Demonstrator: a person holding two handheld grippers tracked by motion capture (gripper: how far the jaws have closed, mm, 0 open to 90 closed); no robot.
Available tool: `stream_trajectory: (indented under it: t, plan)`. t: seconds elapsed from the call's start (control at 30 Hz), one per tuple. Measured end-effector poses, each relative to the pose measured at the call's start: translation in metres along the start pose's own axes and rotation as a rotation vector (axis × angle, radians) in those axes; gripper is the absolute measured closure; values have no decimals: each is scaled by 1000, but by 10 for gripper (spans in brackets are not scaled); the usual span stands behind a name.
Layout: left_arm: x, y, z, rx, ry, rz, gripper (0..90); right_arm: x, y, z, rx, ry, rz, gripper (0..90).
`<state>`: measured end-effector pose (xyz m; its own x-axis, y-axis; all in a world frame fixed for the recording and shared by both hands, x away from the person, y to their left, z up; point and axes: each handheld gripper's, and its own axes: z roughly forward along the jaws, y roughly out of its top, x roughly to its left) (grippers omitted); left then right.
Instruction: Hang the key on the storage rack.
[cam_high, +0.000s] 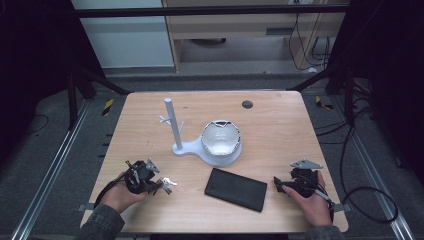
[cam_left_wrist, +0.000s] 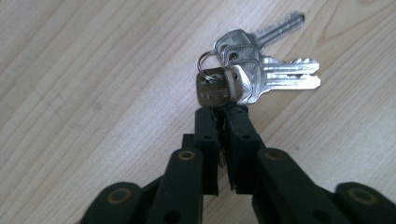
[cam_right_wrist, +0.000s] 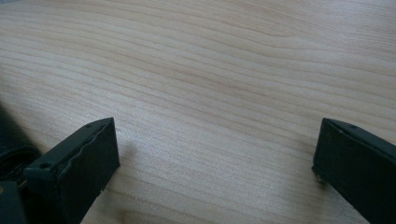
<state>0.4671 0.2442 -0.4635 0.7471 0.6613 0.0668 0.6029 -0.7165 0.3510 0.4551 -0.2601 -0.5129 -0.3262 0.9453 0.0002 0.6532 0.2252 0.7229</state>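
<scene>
A bunch of silver keys (cam_left_wrist: 261, 70) on a ring lies on the wooden table (cam_high: 280, 125), near its front left in the high view (cam_high: 168, 182). My left gripper (cam_left_wrist: 222, 112) is shut on the blade of one key, whose square head (cam_left_wrist: 214, 92) stands just past the jaw tips. In the high view a hand holds this gripper (cam_high: 161, 186) low over the table. My right gripper (cam_right_wrist: 217, 137) stands open over bare wood, with nothing between its jaws. A hand holds it (cam_high: 278, 184) at the front right, pointing left toward a flat black case (cam_high: 236, 189).
A white stand with an upright pole (cam_high: 171, 122) and small hooks rises at the table's middle. A white bowl (cam_high: 221, 142) sits on the stand's base. A dark round hole (cam_high: 247, 104) marks the far side. The case's corner (cam_right_wrist: 11, 144) lies left of my right jaws.
</scene>
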Motion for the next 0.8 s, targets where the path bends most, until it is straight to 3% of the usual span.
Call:
stream_trajectory:
  t: [0.27,0.5,0.6,0.8]
  plan:
    - [1,1,4,35,2,3,871,1,0,0,1,0,-3,3]
    - [1,1,1,26,6,-5,879,1,0,0,-1,-1,-7,4]
    - [0,5,-14,6,19,5,880,1,0,0,-1,-2,-6,3]
    - [-2,24,-53,11,25,49,881,1,0,0,-1,-2,-3,3]
